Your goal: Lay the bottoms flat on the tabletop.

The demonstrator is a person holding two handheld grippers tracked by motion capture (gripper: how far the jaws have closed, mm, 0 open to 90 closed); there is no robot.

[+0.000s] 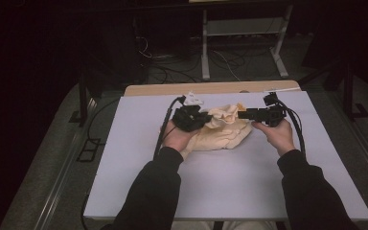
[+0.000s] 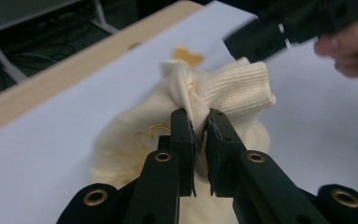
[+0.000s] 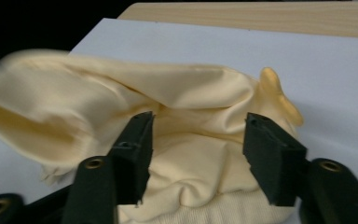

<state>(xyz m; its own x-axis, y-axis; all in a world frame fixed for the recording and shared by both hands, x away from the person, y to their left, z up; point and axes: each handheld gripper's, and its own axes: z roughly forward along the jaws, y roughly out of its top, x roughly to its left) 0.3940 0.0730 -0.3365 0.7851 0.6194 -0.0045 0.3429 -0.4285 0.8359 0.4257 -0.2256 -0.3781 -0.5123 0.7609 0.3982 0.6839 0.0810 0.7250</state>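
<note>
Jaws of left gripper [image 2: 199, 133] pinch cream garment [image 2: 223, 93], ribbed cuff toward right gripper [image 1: 242, 114].

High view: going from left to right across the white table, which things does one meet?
Bare white table → left claw, shut on the cream garment → cream garment → right claw, open.
</note>
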